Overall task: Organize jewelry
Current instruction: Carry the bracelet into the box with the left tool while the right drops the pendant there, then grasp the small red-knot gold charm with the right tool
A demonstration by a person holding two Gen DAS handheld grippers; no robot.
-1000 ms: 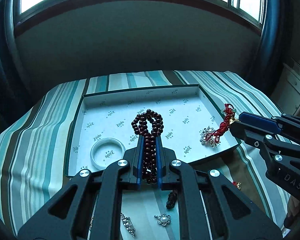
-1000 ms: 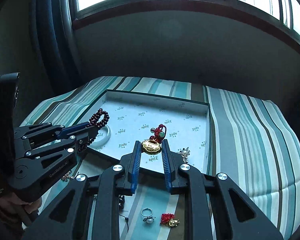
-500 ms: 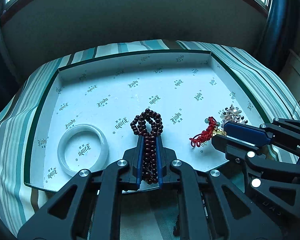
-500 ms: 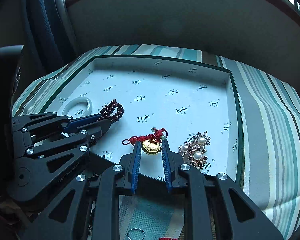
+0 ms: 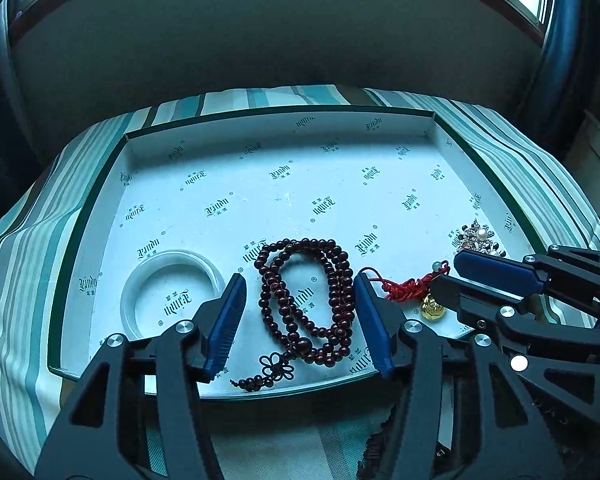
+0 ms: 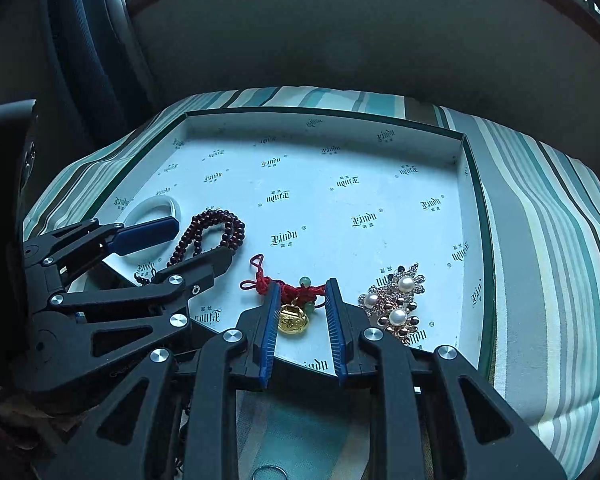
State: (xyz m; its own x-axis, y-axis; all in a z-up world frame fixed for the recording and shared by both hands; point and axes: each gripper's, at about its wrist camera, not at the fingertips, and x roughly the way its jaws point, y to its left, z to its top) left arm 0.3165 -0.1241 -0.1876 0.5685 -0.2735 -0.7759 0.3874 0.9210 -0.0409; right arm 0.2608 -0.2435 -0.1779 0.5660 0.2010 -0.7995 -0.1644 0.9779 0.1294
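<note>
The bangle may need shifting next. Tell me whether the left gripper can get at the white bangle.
Probably yes. The left gripper holds nothing: its jaws have just been opening and stand clear of the bead necklace between them; the white bangle lies bare in the tray beside its left finger.

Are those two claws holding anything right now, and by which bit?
Left gripper has just opened; the beads lie loose between its fingers. Right gripper pinches the charm by its red cord.
</note>
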